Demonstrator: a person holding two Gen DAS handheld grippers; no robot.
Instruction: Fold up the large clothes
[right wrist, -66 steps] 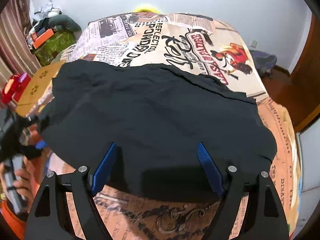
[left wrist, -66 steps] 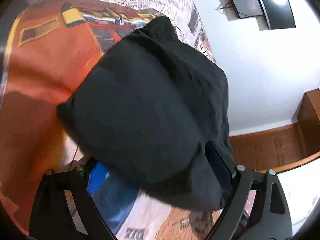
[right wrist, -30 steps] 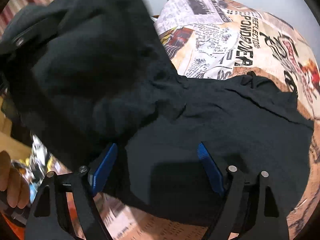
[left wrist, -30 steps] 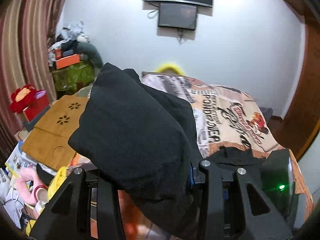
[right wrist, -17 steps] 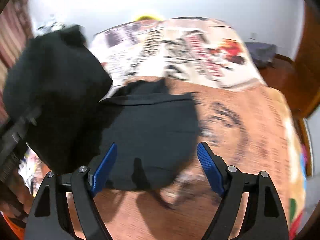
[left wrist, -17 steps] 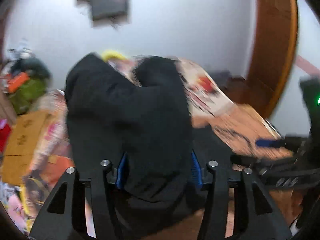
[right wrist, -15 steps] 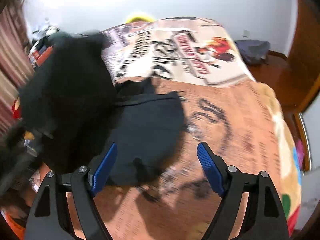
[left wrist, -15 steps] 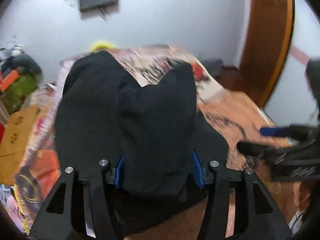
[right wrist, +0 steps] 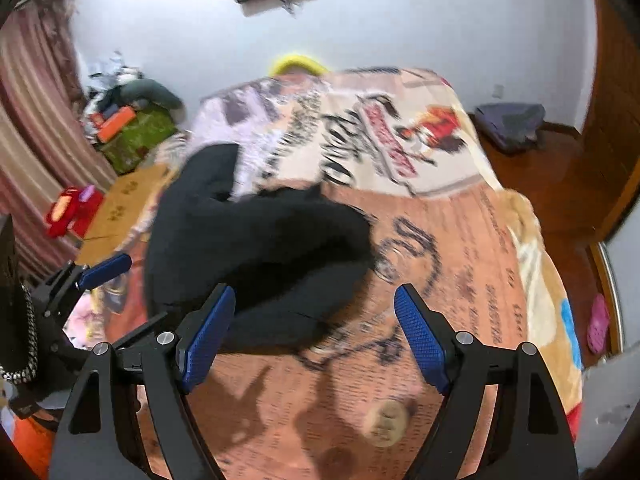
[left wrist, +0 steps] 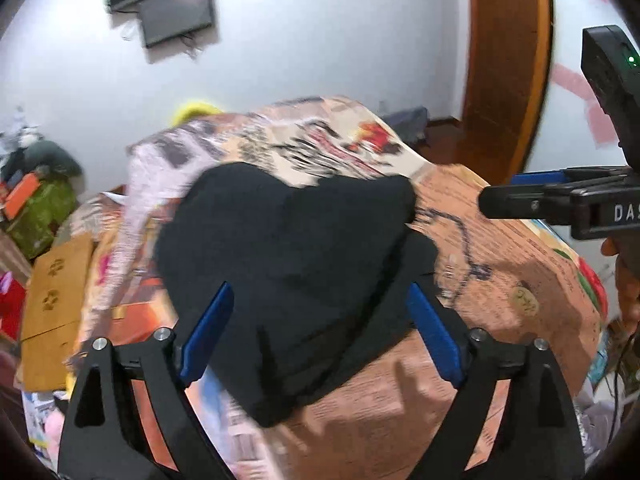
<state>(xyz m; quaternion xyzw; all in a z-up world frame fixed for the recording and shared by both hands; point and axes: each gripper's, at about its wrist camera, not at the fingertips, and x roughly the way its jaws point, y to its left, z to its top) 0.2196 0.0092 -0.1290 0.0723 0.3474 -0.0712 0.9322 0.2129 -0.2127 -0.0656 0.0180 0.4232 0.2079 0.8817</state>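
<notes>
Blue ribbed pads on black plastic arms, two per tool, two tools in all. Left tool [left wrist: 318, 332] has jaws that have just been opening and now stand wide; the cloth bulges up between the pads but neither pad presses on it. Right tool [right wrist: 314, 330] is spread wide too, nothing between its pads, only bedspread below. One black garment [right wrist: 256, 248], soft matte knit, bunched in a thick rounded heap with one flap doubled over the rest, edges uneven, motion-blurred. It lies on the bed, on the near left part of the blanket [right wrist: 460, 264], just ahead of the left tool and left of the right tool's aim. One blanket, fleecy, orange-brown with newspaper-style print and a cartoon figure. One brown cardboard sheet [right wrist: 124, 196] beside the bed on the left, flat, with cut-out holes. Two dark screens [left wrist: 176, 12] on the white wall, overlapping
</notes>
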